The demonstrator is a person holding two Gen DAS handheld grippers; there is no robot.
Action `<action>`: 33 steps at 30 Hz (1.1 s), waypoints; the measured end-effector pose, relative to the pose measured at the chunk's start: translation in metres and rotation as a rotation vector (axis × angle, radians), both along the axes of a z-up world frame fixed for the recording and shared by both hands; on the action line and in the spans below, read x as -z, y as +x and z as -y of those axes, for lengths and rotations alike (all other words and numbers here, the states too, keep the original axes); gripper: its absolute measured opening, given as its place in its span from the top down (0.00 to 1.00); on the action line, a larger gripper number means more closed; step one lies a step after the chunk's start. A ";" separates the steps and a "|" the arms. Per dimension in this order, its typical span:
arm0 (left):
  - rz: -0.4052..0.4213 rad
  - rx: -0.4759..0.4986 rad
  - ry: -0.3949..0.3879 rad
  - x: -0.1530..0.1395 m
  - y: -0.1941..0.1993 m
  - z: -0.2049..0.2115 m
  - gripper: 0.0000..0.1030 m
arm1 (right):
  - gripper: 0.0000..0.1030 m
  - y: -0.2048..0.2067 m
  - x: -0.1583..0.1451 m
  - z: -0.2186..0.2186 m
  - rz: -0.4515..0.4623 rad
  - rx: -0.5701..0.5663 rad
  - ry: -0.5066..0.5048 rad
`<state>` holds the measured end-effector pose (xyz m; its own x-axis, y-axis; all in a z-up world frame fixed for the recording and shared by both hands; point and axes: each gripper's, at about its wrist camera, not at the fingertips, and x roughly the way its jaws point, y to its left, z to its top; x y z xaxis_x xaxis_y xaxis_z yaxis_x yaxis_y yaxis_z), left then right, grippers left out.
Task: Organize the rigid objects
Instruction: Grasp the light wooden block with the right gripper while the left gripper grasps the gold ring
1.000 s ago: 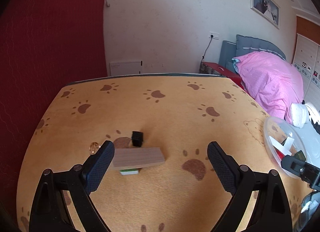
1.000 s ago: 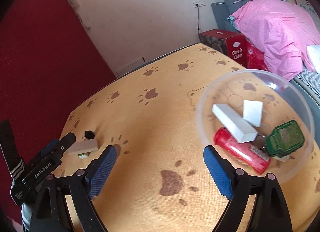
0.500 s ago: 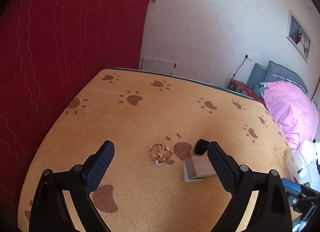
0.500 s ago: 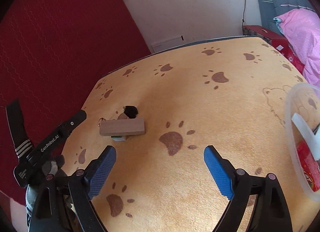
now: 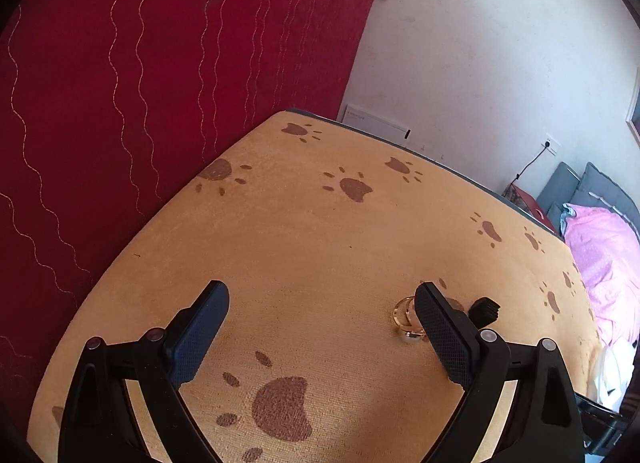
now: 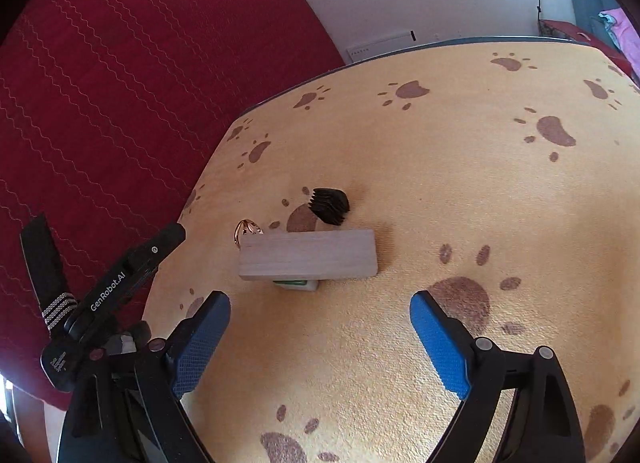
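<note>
Now both tools wide and empty, right tool (image 6: 320, 337) near the wooden block (image 6: 308, 254), left tool (image 5: 322, 329) beside the gold ring (image 5: 406, 317).

Near the middle of the frame a wooden block (image 6: 308, 255) is seen lying flat on the paw-print tabletop (image 6: 460, 191), resting partly on a small white-and-green piece (image 6: 296, 284) that shows under its lower edge. A black ribbed piece (image 6: 330, 205) is seen just above the block and a gold ring (image 6: 245, 229) at its upper left corner. The right gripper (image 6: 320, 339) is seen at the bottom with jaws spread wide and nothing between them, and the left gripper (image 6: 108, 287) is seen at the lower left.
</note>
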<state>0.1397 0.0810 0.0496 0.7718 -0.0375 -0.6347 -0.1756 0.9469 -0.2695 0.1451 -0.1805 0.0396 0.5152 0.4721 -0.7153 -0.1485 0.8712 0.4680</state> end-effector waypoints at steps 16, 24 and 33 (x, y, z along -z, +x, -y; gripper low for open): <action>-0.023 -0.003 -0.008 0.008 0.004 -0.004 0.08 | 0.05 0.033 0.013 -0.035 0.011 -0.062 -0.105; -0.023 0.010 -0.002 0.009 0.005 -0.002 0.08 | 0.02 0.039 0.020 -0.039 0.033 -0.069 -0.164; -0.011 0.061 0.020 0.011 0.005 0.012 0.08 | 0.08 0.025 0.016 -0.036 0.059 -0.057 -0.188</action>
